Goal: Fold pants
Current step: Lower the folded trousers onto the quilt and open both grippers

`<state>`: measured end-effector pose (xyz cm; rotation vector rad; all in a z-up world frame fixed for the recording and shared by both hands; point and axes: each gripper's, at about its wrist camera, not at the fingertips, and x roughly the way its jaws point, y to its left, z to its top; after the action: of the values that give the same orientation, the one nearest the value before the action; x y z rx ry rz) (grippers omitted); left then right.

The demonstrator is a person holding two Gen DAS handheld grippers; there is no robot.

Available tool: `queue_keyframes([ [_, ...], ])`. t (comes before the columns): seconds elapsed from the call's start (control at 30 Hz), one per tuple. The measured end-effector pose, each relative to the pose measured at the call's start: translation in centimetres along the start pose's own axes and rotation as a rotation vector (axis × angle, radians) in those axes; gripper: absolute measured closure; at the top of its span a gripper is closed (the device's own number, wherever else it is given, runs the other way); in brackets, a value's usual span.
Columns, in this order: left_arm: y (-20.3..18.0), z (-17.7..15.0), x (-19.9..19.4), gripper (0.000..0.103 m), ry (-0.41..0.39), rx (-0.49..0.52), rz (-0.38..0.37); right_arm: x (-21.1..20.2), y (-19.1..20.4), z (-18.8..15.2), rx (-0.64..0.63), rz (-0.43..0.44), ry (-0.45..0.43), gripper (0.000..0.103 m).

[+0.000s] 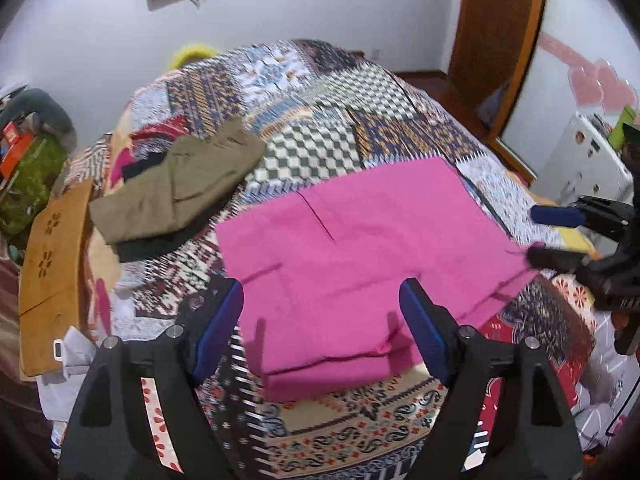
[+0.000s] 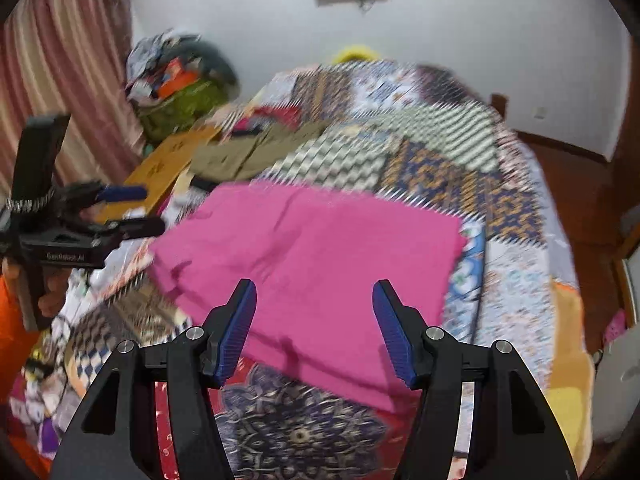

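Bright pink pants [image 1: 360, 248] lie folded into a flat rectangle on the patterned patchwork bedspread [image 1: 320, 120]; they also show in the right wrist view [image 2: 312, 256]. My left gripper [image 1: 322, 300] is open and empty, its fingers hovering over the near edge of the pants. My right gripper [image 2: 314, 300] is open and empty above the pants' near edge. In the left wrist view the right gripper [image 1: 538, 234] shows at the pants' right corner, its jaws apart. In the right wrist view the left gripper [image 2: 138, 210] shows by the pants' left edge.
Olive-green trousers [image 1: 180, 184] lie on dark clothes at the bed's far left. A brown cardboard piece [image 1: 52, 272] rests at the left bed edge. A cluttered pile [image 2: 180, 80] stands by the curtain. A wooden door frame [image 1: 500, 40] and white appliance [image 1: 580, 160] are to the right.
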<state>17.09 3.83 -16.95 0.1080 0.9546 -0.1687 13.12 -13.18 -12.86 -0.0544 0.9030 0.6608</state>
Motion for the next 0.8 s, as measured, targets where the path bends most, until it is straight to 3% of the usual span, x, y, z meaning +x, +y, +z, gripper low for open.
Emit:
queue_keyframes([
  [0.23, -2.3, -1.4, 2.6, 0.022, 0.090, 0.074, -0.059, 4.1, 2.5, -1.9, -0.117, 0.025, 0.129, 0.047],
  [0.37, -3.8, -1.9, 3.3, 0.022, 0.095, 0.144, -0.043, 5.3, 2.7, -2.1, -0.159, 0.032, 0.154, 0.047],
  [0.4, -4.1, -1.9, 3.4, 0.022, 0.094, 0.164, -0.038, 5.6, 2.6, -2.0, -0.154, 0.029, 0.154, 0.049],
  [0.53, -4.8, -1.9, 4.0, 0.022, 0.099, 0.209, -0.032, 6.1, 1.6, -1.5, -0.082, 0.064, 0.150, 0.082],
  [0.6, -5.0, -1.8, 4.5, 0.023, 0.111, 0.230, -0.012, 5.9, 1.2, -1.3, -0.057, 0.072, 0.128, 0.091],
  [0.7, -4.8, -1.5, 4.9, 0.051, 0.110, 0.219, 0.007, 5.5, 0.7, -1.0, -0.020, 0.105, 0.112, 0.095],
  [0.77, -4.5, -1.1, 4.6, 0.078, 0.097, 0.190, 0.006, 5.1, 0.5, -0.9, -0.009, 0.109, 0.099, 0.096],
  [0.8, -4.4, -1.0, 4.4, 0.081, 0.090, 0.184, 0.010, 4.9, 0.5, -0.8, -0.012, 0.108, 0.092, 0.096],
])
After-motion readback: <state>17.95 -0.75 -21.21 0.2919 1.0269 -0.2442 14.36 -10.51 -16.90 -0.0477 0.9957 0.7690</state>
